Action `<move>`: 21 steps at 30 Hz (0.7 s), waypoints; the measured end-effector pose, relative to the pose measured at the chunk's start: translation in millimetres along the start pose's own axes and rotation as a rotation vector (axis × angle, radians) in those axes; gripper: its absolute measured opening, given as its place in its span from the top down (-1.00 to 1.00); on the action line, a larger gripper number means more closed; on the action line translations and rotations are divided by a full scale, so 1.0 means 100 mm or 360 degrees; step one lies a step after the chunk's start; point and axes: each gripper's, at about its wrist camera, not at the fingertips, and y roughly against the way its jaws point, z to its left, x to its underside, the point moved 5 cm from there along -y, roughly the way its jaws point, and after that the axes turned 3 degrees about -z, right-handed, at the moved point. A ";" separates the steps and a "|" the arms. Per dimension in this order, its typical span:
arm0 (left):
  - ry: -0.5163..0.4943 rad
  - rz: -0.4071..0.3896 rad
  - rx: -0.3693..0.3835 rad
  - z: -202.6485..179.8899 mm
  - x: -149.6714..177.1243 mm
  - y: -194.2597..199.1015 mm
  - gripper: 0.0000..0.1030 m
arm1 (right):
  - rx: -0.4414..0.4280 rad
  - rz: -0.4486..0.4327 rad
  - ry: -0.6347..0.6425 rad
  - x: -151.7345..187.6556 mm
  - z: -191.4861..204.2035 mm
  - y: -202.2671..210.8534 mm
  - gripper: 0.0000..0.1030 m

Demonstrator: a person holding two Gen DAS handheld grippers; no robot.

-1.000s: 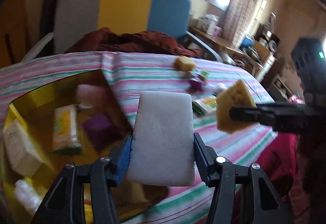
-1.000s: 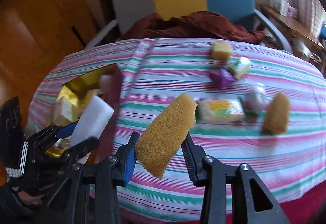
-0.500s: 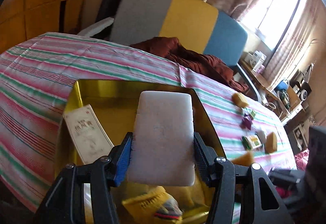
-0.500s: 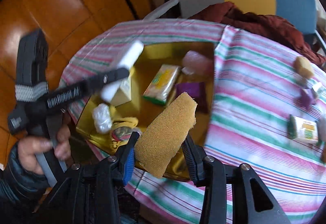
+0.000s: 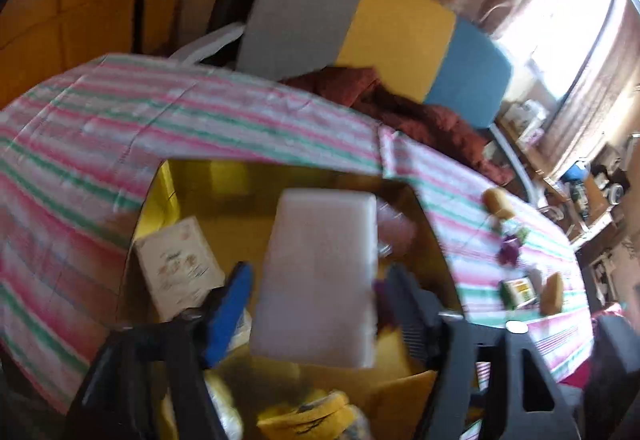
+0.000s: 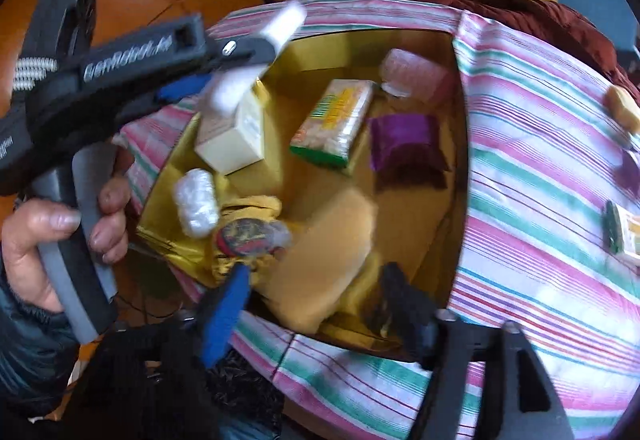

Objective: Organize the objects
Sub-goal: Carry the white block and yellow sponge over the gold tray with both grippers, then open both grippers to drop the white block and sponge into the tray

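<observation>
My left gripper [image 5: 316,292] is open above the gold box [image 5: 192,176]; the white sponge [image 5: 320,280] sits loose between its spread fingers, free of both pads. In the right wrist view the left gripper [image 6: 224,68] shows over the box's far left side with the white sponge [image 6: 256,56] at its tip. My right gripper [image 6: 316,288] is open over the gold box [image 6: 400,48], and the yellow sponge [image 6: 328,256] drops, blurred, between its fingers into the box.
The box holds a cream carton [image 6: 236,132], a green-yellow packet [image 6: 336,120], a purple pouch [image 6: 404,144], a pink bar [image 6: 416,76], a clear wrapped item [image 6: 196,200] and yellow cloth. Loose items [image 5: 516,288] lie on the striped tablecloth [image 5: 120,112]. A chair [image 5: 360,28] stands behind.
Both grippers moved from over the table to over the gold box, then opened. The white sponge and the yellow sponge are now free of the pads.
</observation>
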 end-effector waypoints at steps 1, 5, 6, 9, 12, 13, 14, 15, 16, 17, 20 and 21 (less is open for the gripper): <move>0.0010 0.0010 -0.0009 0.03 0.04 0.00 -0.49 | -0.0004 -0.0004 -0.0012 0.01 -0.02 0.02 -0.51; 0.0007 0.0007 -0.0032 0.12 0.16 0.08 -0.52 | 0.0014 -0.0044 -0.0048 0.01 -0.09 0.10 -0.60; 0.0017 0.0000 -0.0035 0.15 0.20 0.11 -0.52 | 0.0019 -0.0060 -0.0059 0.01 -0.11 0.12 -0.60; 0.0053 -0.0032 -0.0058 0.24 0.31 0.23 -0.52 | 0.0047 -0.0119 -0.0082 -0.01 -0.16 0.19 -0.60; 0.0045 -0.0089 -0.0116 0.30 0.36 0.35 -0.54 | 0.0107 -0.0194 -0.0062 -0.04 -0.17 0.27 -0.62; 0.0030 -0.0113 -0.0140 0.31 0.38 0.40 -0.56 | 0.0127 -0.0215 -0.0051 -0.05 -0.17 0.28 -0.64; 0.0011 -0.0134 -0.0158 0.30 0.39 0.43 -0.57 | 0.0145 -0.0235 -0.0039 -0.05 -0.17 0.31 -0.65; -0.0010 -0.0154 -0.0176 0.29 0.40 0.47 -0.62 | 0.0159 -0.0253 -0.0029 -0.06 -0.15 0.32 -0.66; -0.0030 -0.0171 -0.0190 0.27 0.41 0.49 -0.64 | 0.0167 -0.0266 -0.0026 -0.07 -0.14 0.31 -0.66; -0.0042 -0.0182 -0.0196 0.26 0.43 0.51 -0.64 | 0.0172 -0.0276 -0.0026 -0.07 -0.14 0.30 -0.66; -0.0076 -0.0197 -0.0204 0.21 0.45 0.56 -0.64 | 0.0190 -0.0286 -0.0023 -0.05 -0.15 0.32 -0.67; -0.0088 -0.0202 -0.0207 0.19 0.46 0.57 -0.65 | 0.0200 -0.0291 -0.0022 -0.04 -0.15 0.32 -0.67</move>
